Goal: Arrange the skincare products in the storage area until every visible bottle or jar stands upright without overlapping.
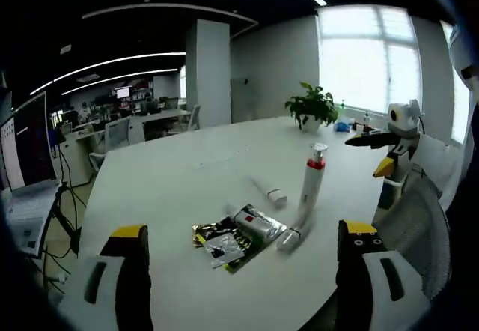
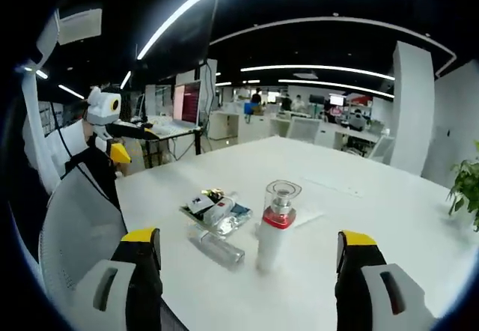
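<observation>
Bottle (image 1: 313,175) of white plastic, red-banded with a clear cap, stands upright on the smooth white desk (image 1: 187,196). Crinkled foil sachets (image 1: 224,243) lie beside it. Left gripper (image 1: 243,271) and right gripper (image 2: 247,271) hold nothing, jaws wide apart.

Bright window (image 1: 378,69) glare, ceiling strip lights (image 2: 187,5), fisheye-bent edges, slight blur

My right gripper (image 2: 247,271) hangs with its fingers (image 2: 141,271) spread wide, nothing between them. Ahead of the gap, a white bottle (image 2: 275,226) with a red collar and clear cap stands upright on the desk (image 2: 359,196). Toward my left finger lie a clear tube (image 2: 217,246) and flat packets (image 2: 213,210).
</observation>
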A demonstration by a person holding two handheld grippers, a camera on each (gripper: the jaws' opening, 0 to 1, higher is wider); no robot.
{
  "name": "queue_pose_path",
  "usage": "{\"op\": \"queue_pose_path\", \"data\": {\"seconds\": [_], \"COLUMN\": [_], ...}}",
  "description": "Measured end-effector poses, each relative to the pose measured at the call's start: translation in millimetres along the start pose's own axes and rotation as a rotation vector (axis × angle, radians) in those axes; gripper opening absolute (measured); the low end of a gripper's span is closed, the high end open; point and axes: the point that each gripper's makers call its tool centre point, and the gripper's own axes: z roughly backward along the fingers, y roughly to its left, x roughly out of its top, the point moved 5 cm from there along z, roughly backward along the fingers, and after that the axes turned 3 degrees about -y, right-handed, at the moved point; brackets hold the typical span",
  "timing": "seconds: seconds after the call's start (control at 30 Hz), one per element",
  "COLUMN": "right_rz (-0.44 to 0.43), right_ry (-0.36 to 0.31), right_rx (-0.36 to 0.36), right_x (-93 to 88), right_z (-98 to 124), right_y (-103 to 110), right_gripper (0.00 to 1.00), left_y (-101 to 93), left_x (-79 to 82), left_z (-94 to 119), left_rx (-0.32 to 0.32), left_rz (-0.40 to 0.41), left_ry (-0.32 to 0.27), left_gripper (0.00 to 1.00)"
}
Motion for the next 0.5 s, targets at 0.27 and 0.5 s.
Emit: {"op": "queue_pose_path", "data": {"seconds": [0.27,0.5], "right_rz": [-0.025,-0.035], "right_ry": [0.03,0.05], "right_rx": [0.032,0.049], "right_x": [-7.6,-10.8], "right_z": [-7,-10], "right_y": [11,15], "right_gripper": [1.0,1.0], "left_y": [0.3,-0.9], "left_x": [-12.2,-18.7], "left_z": [5,13], "left_rx": [0.027,0.036], "left_rz": [0.034,0.052], "left_ry": [0.02,0.029], "left_gripper": [0.99,0.99]}}
